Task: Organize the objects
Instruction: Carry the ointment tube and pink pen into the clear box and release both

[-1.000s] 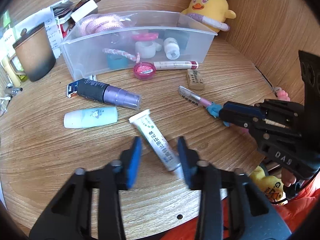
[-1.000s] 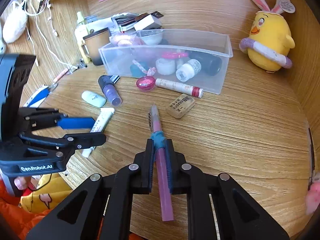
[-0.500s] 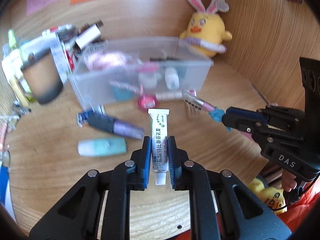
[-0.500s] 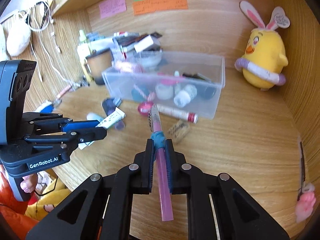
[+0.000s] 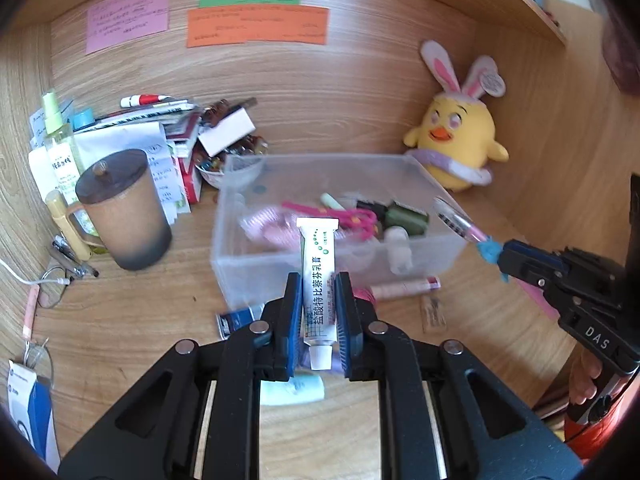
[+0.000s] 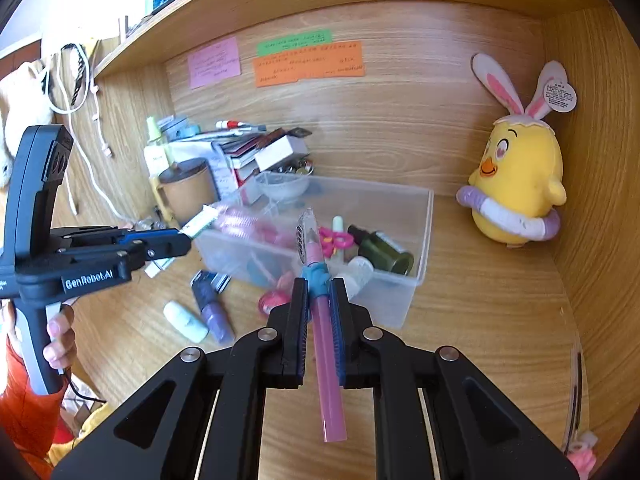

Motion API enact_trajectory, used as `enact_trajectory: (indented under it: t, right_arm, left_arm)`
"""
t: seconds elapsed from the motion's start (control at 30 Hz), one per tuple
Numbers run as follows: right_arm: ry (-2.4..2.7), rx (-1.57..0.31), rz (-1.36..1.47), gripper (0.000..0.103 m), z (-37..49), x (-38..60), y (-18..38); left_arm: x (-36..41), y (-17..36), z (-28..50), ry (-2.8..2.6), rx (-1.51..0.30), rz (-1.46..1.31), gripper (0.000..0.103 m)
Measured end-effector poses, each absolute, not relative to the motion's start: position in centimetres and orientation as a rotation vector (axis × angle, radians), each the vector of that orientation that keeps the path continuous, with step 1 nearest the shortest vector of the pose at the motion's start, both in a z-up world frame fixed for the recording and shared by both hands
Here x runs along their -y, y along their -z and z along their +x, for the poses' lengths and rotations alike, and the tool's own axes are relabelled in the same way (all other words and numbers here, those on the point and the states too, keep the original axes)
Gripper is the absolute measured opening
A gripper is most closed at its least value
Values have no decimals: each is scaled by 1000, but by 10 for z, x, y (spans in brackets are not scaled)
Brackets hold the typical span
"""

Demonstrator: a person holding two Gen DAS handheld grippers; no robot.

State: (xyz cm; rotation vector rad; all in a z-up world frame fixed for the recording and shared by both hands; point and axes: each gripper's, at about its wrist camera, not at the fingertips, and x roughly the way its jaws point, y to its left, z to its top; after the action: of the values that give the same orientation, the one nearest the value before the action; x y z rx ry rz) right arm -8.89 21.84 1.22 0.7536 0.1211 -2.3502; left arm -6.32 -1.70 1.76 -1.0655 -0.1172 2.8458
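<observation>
Your left tongs (image 5: 318, 312) are nearly closed on the tube (image 5: 318, 276), cap end back toward you. The jaws have just been closing, the tube between them. Your right tongs (image 6: 318, 320) are clamped tight on the pink brush (image 6: 320, 304). Both things hang clear of the worktop (image 5: 120, 320), in front of the clear bin (image 5: 436, 256).

The tube could slip: it is soft, gripped by its lower half only, so a quick swing or a knock on the bin's near wall may twist it loose. The brush sticks far out both ways from its tongs. Its capped head could catch the bin rim at 12 o'clock, or foul the other tongs, since both loads head for the same bin. A release short of the wall leaves either among the things still lying before it.

The tube's long axis runs from 6 to 12 o'clock in the left view, crimped end toward the bin. The brush runs likewise in the right view, head at 12, tail at 6.
</observation>
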Motion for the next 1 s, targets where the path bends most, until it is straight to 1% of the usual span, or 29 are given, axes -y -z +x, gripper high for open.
enact_trajectory:
  t: [0.1,0.3,0.57,0.83,1.0]
  right_arm:
    - [2344,-112,757,10,-101,-214,-13]
    - [2353,-165,788,10,-129,-198,-8]
    - [2317,-150,877,10,-169,-183,2]
    - [2278,-192,943,10,-188,-161,16]
    - [2285,-211,958,10,-191,-158,20]
  left_arm:
    - [25,-23,-75,-2852,126,-1073,15]
    - [29,-28,-108,-2808,140,-1127,15]
    - [19,-25,-144,-2780,83,-1182,15]
    - [8,-17,-162,-2727,42,-1229,15]
    - [9,-17,-162,-2707,69,-1230,15]
